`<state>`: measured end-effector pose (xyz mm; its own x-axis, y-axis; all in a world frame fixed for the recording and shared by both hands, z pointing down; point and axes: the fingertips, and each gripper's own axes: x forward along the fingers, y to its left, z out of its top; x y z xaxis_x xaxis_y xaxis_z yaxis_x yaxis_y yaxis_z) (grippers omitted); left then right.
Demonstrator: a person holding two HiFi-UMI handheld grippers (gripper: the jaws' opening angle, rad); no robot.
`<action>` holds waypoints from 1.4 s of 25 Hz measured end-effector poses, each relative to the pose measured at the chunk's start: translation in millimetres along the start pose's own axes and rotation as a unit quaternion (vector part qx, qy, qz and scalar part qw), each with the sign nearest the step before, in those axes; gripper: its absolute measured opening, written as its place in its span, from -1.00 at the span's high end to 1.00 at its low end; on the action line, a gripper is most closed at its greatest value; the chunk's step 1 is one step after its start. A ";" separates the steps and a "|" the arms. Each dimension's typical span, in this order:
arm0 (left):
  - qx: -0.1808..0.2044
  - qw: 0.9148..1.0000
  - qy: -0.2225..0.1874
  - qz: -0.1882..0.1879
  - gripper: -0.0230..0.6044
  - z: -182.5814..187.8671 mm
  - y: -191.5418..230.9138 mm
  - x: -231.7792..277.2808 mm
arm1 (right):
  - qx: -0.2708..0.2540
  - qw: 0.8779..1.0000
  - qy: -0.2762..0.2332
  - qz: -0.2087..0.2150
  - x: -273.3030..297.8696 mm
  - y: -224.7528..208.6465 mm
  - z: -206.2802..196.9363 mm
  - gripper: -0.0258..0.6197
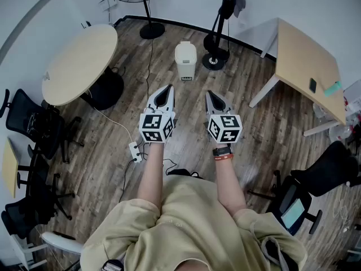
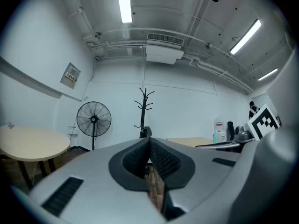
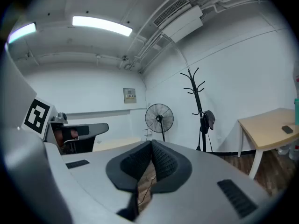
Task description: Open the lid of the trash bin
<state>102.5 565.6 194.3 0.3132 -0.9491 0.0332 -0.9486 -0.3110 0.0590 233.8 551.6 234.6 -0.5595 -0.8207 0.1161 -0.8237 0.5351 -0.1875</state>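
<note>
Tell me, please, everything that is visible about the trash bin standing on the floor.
The trash bin is small, cream-white and looks like plastic, with rounded corners. Its lid is down. A small pedal-like part shows at its foot on the near side. It stands upright on the wooden floor, between the fan base and the coat stand base, ahead of the left gripper and right gripper. Only the floor touches it.

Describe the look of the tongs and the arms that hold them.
The left tongs and right tongs are tapered pale grey shells, each carrying a white cube of black square markers. Their inner pads are dark and ribbed. The person wears a beige short-sleeved shirt, with a black watch and an orange band on the right wrist.
</note>
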 end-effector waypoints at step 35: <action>-0.022 0.997 0.023 -0.068 0.85 -25.6 226.3 305.4 | 0.027 0.998 0.028 -0.041 376.5 -87.6 18.9 0.87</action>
<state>-15.3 206.7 243.3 0.4417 -0.8946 0.0681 -0.8945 -0.4334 0.1096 97.0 191.9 276.3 -0.4962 -0.8477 0.1874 -0.8614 0.4538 -0.2280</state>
